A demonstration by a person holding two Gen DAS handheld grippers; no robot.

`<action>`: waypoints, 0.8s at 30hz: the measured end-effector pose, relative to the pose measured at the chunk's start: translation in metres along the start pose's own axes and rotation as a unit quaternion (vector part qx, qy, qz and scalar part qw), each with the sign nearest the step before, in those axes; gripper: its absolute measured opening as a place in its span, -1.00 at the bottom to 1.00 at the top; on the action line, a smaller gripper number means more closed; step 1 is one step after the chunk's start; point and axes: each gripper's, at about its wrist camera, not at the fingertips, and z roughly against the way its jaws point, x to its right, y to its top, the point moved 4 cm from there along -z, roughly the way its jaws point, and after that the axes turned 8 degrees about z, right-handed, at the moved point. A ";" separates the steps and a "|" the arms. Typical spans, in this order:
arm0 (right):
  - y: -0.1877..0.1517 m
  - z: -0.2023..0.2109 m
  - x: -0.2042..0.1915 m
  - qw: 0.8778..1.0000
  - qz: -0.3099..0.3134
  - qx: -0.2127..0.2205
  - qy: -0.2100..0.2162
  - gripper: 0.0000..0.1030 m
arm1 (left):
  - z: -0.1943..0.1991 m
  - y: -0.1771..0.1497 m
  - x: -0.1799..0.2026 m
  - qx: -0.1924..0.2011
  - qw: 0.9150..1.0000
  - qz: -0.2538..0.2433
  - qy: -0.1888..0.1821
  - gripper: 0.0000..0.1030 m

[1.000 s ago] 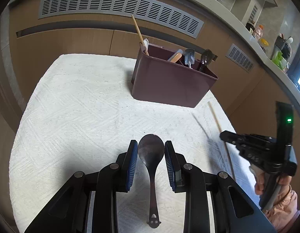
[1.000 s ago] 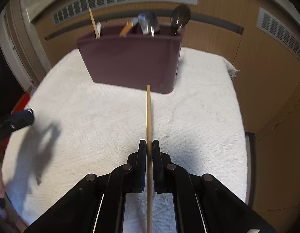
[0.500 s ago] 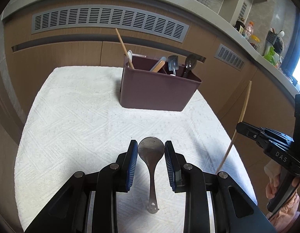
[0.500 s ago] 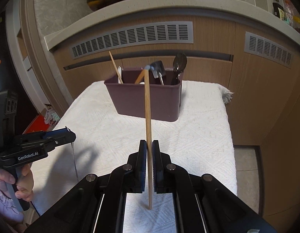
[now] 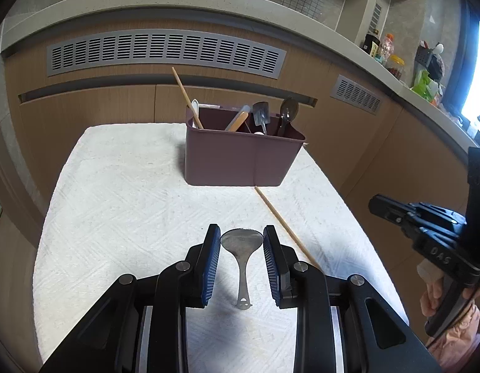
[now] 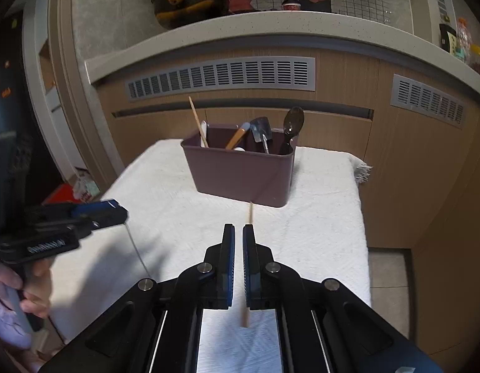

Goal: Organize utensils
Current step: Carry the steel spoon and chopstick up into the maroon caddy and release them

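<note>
A maroon utensil caddy (image 5: 240,161) stands at the far end of the white cloth; it also shows in the right wrist view (image 6: 240,174). It holds a chopstick, a spatula and spoons. A metal spoon (image 5: 241,248) lies on the cloth between the fingers of my open left gripper (image 5: 241,261), untouched. A wooden chopstick (image 5: 283,227) lies on the cloth right of the spoon, pointing at the caddy. In the right wrist view the chopstick (image 6: 247,267) lies below my right gripper (image 6: 238,258), whose jaws stand slightly apart and hold nothing.
The white cloth (image 5: 121,205) covers a small table in front of wooden cabinets with grey vents (image 5: 165,51). The table drops off to the floor (image 6: 389,267) on the right. A counter with bottles runs along the back right.
My right gripper let go of the chopstick, which dropped from upright to lying on the cloth. Both grippers rose and pulled back. The spoon stayed put.
</note>
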 end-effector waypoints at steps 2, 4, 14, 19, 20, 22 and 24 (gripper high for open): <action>-0.004 -0.017 0.001 1.000 0.007 -0.023 0.018 -0.86 | 0.000 0.002 -0.005 0.003 1.000 0.006 0.003 -0.43; -0.007 -0.039 0.003 0.998 0.003 -0.046 0.045 -0.78 | -0.002 0.003 -0.011 0.003 1.000 0.015 0.002 -0.43; -0.009 -0.148 0.005 0.991 0.013 -0.127 0.033 -0.56 | 0.001 0.005 -0.016 0.004 1.000 0.019 -0.007 -0.43; -0.013 -0.167 0.003 0.989 0.015 -0.142 0.031 -0.58 | 0.000 0.005 -0.017 0.000 1.000 0.022 -0.008 -0.43; -0.014 -0.166 -0.001 0.989 0.030 -0.144 0.020 -0.76 | -0.001 0.005 -0.016 -0.002 1.000 0.022 -0.008 -0.43; -0.016 -0.159 -0.006 0.988 0.041 -0.148 0.018 -0.92 | -0.002 0.005 -0.015 -0.004 1.000 0.021 -0.007 -0.43; -0.016 -0.145 -0.009 0.990 0.032 -0.135 0.026 -0.92 | -0.003 0.005 -0.015 -0.005 1.000 0.019 -0.007 -0.43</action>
